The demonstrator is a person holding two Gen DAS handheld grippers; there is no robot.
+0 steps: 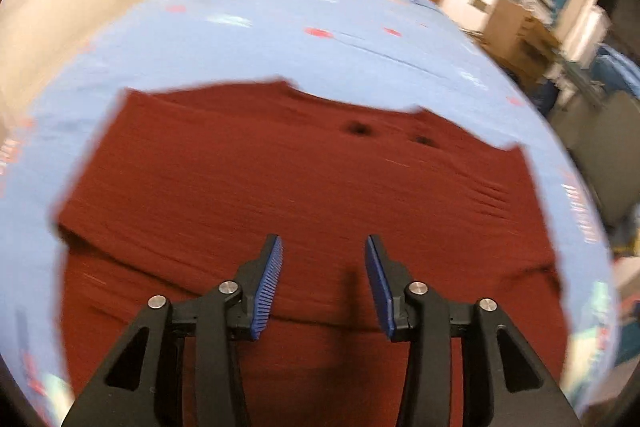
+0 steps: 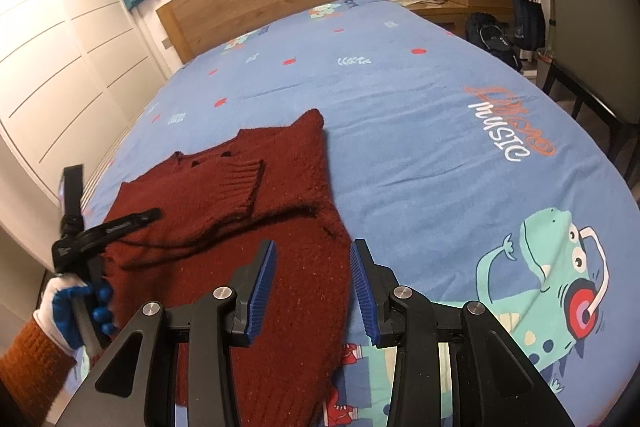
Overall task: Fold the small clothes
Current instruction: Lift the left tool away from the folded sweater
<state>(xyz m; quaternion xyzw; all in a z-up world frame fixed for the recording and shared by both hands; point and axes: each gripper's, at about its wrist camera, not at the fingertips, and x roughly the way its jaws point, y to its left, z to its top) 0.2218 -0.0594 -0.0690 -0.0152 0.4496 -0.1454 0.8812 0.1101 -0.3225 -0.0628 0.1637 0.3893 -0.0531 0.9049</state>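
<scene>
Dark red knitted sweater (image 2: 280, 227) lies flat on the bed (image 2: 420, 131), on a blue printed bedsheet. One sleeve (image 2: 236, 183) is already folded in across the chest, its ribbed cuff ahead of the right gripper (image 2: 313, 291) and a little to its left. The other side looks unfolded yet — hard to confirm, since the left wrist view is motion-blurred.

Left gripper (image 1: 324, 283): jaws released, nothing between the blue pads (image 1: 269, 287); sweater body directly below and ahead, collar edge with two dark spots (buttons or holes, cannot tell) further ahead. In the right wrist view this gripper sits at the sweater's far left edge, held by a gloved hand (image 2: 72, 307) with an orange sleeve.

Right gripper: jaws parted, empty. The sweater's right side edge runs just under and between them; bare sheet with a green monster print (image 2: 560, 287) off to the right.

Progress, judged: early to middle. One sleeve fold done. Left to do — second sleeve in, then body folded up from the hem. Loose knit likely to sag and drag when lifted.
</scene>
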